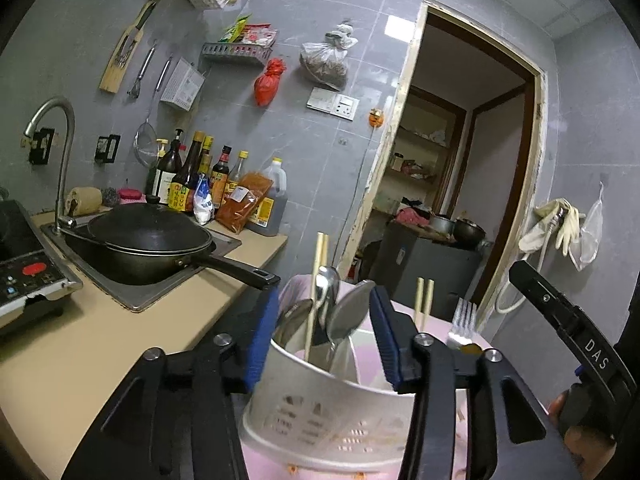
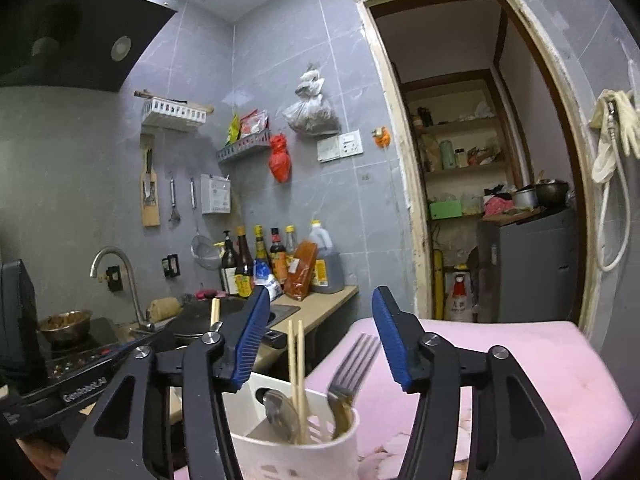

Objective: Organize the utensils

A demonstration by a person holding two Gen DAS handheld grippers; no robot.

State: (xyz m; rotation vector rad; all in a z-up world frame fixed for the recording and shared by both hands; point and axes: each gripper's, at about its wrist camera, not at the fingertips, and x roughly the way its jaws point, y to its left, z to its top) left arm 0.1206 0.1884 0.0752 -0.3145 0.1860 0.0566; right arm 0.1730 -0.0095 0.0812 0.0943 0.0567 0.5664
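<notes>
The white perforated plastic utensil holder [image 1: 332,392] stood on the pink cloth-covered surface [image 2: 520,360], near its left edge; the left gripper [image 1: 324,336] and right gripper [image 2: 320,340] were both released, empty; only the left view showed steel spoons [image 1: 344,316]; only the right showed the whole steel fork [image 2: 352,364].
</notes>
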